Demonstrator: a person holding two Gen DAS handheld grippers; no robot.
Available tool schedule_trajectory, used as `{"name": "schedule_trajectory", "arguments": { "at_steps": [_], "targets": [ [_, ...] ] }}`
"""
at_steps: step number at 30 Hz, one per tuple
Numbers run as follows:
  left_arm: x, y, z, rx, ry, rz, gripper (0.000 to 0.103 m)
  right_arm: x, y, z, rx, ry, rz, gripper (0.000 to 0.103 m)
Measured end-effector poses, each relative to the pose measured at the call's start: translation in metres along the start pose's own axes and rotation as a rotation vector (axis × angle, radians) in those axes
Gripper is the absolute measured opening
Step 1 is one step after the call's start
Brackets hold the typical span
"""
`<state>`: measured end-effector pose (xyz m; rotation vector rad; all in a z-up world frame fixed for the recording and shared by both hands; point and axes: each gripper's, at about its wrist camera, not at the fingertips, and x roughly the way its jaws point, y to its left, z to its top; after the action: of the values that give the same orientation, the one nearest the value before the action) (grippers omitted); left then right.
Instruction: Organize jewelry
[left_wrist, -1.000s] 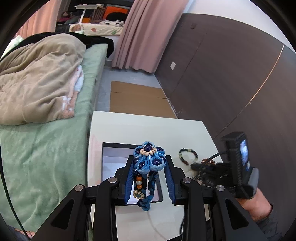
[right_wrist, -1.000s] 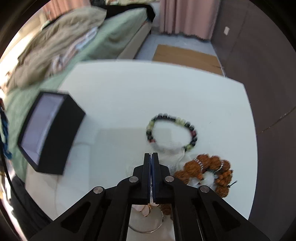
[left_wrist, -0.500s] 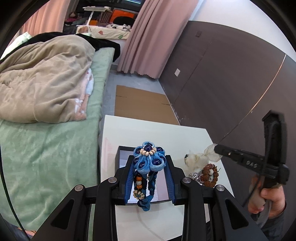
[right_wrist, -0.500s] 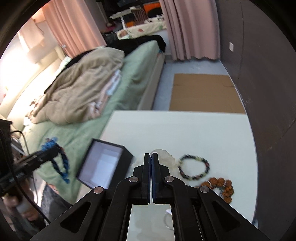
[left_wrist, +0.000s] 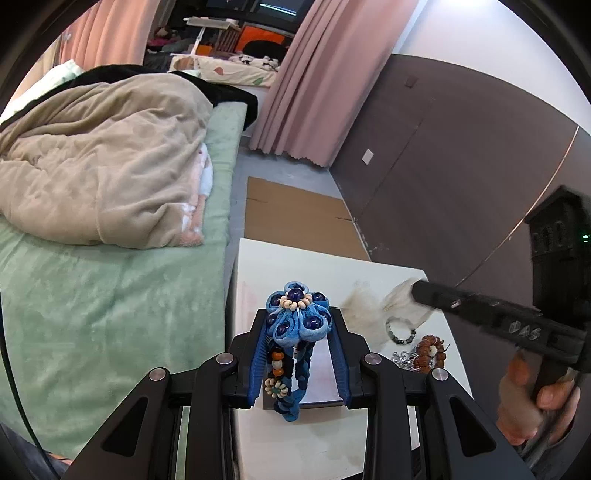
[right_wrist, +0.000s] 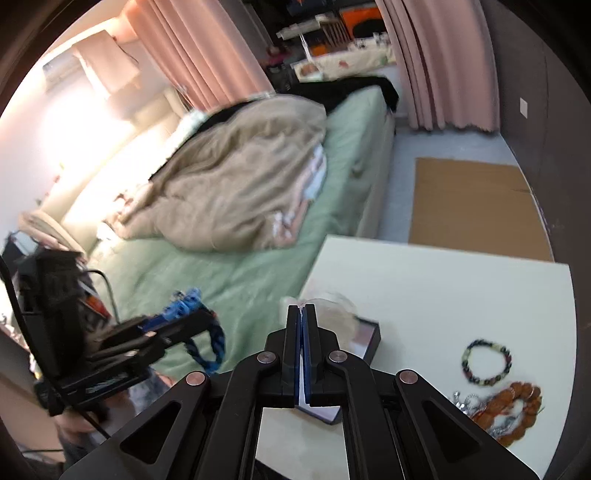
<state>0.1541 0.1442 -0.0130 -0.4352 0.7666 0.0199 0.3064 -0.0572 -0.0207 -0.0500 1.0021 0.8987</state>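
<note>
The blue fabric-flower bracelet (left_wrist: 297, 332) hung between the fingers of the left gripper (left_wrist: 298, 354), its beaded loop dangling down in front of the black jewelry box (right_wrist: 364, 334) that sat near the bed-side edge of the white table (right_wrist: 443, 280). The fingers stood moderately spread, and the flower head seemed wedged or draped between them rather than firmly pinched; I could not tell how secure that hold was. The right gripper (right_wrist: 303, 317) was closed tight on a wisp of sheer white fabric (left_wrist: 391, 301), probably a small pouch, lifted above the table beside the box.

Further right on the table lay a dark beaded bracelet (right_wrist: 487, 362), and just beyond it a chunky orange-brown seed bracelet (right_wrist: 517, 402) touching a tangle of silver chain (right_wrist: 467, 400).

The risk, as I judged it, was the blue bracelet slipping. It hung loose, and in the right wrist view it seemed to sit out over the green bedspread (left_wrist: 110, 314) rather than the box, so a jolt might drop it off the table. The trailing fabric might also snag the box rim as both hands converged.
</note>
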Motion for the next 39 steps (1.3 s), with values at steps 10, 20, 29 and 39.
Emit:
{"name": "schedule_trajectory", "arguments": {
  "at_steps": [10,20,29,39],
  "targets": [
    [0.022,-0.010,0.000,0.033,0.044,-0.016,0.032,-0.019,-0.036,-0.030,0.121,-0.055,-0.044,0.067],
    [0.042,-0.036,0.001,0.021,0.062,-0.054,0.089,-0.072,-0.097,-0.067,0.260,-0.131,-0.109,0.067],
    [0.049,-0.072,-0.004,0.062,0.072,-0.086,0.090,-0.104,-0.144,-0.107,0.390,-0.183,-0.164,0.067],
    [0.073,-0.133,-0.022,0.204,0.139,-0.098,0.089,-0.124,-0.186,-0.142,0.470,-0.209,-0.179,0.067]
  ]
}}
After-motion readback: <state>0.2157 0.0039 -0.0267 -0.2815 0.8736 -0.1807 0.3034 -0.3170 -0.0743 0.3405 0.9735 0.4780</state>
